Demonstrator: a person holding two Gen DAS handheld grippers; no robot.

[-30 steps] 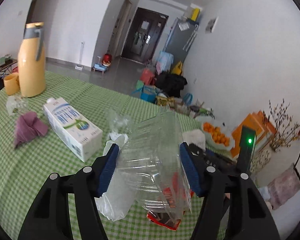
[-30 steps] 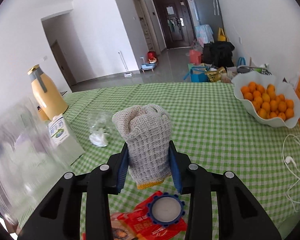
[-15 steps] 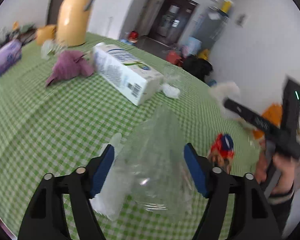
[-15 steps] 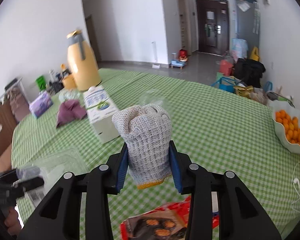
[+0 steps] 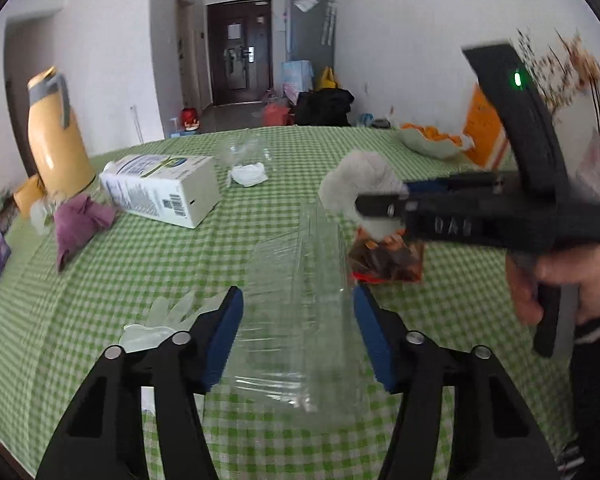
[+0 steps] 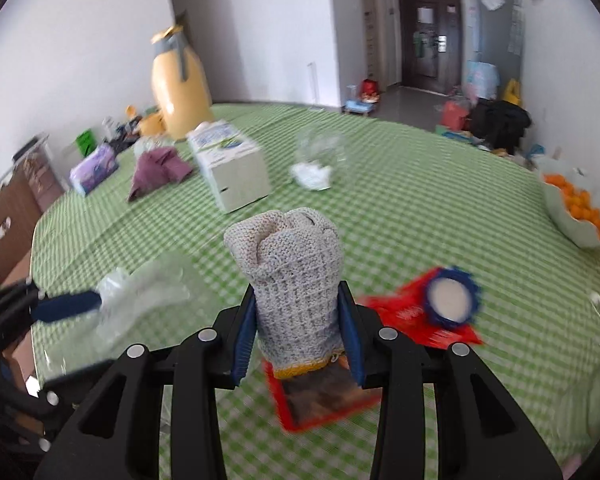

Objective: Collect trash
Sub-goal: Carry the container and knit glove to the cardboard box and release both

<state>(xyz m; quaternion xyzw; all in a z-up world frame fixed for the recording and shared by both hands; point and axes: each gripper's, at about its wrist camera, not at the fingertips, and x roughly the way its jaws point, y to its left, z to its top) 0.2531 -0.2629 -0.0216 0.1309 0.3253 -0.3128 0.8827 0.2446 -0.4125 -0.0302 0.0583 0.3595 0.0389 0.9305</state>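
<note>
My left gripper (image 5: 296, 324) hangs low over the green checked table (image 5: 188, 264). Its jaws are closing, and the blue pads touch both sides of a crumpled clear plastic bag (image 5: 300, 312) that fills the gap. Beside its left finger lies a thin clear glove (image 5: 160, 320). My right gripper (image 6: 298, 316) is shut on a grey knitted glove (image 6: 296, 272) with a yellow hem. It hovers above a red snack packet (image 6: 416, 316) and a blue-rimmed lid (image 6: 452, 300). The left wrist view shows the right gripper (image 5: 380, 204) side on, in a person's hand.
A milk carton (image 5: 160, 192) lies on its side, with a purple cloth (image 5: 80, 224) and a yellow thermos (image 5: 56, 132) to its left. A white tissue wad (image 5: 248, 174) sits mid-table beyond it. A bowl of oranges (image 6: 576, 216) stands at the right edge.
My left gripper has dropped toward the table with the clear bag between its pads. My right gripper has swung left with the knitted glove, and now stands over the red packet.
</note>
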